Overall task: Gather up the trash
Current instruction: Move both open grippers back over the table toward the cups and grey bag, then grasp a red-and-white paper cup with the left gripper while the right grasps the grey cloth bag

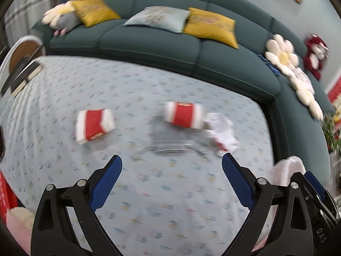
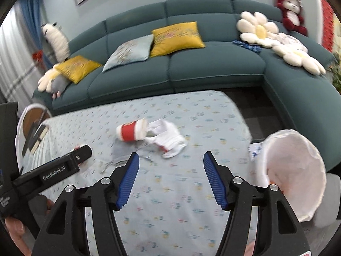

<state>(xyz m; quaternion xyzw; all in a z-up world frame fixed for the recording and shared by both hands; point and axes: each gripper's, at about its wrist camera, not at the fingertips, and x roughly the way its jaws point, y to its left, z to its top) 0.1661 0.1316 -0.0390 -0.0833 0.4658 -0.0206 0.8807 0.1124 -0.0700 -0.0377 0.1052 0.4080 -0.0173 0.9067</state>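
From the left wrist, the left gripper [image 1: 171, 162] has its fingers wide and empty above bare patterned bench [image 1: 170, 202]. Beyond them lie two red-and-white cups on their sides: one cup [image 1: 93, 125] left, the other cup [image 1: 184, 117] lying crosswise, touching crumpled white paper [image 1: 221, 132]. From the right wrist, the right gripper [image 2: 171, 160] is partly spread, empty; the white-lined bin [image 2: 296, 170] stands off the bench's right edge.
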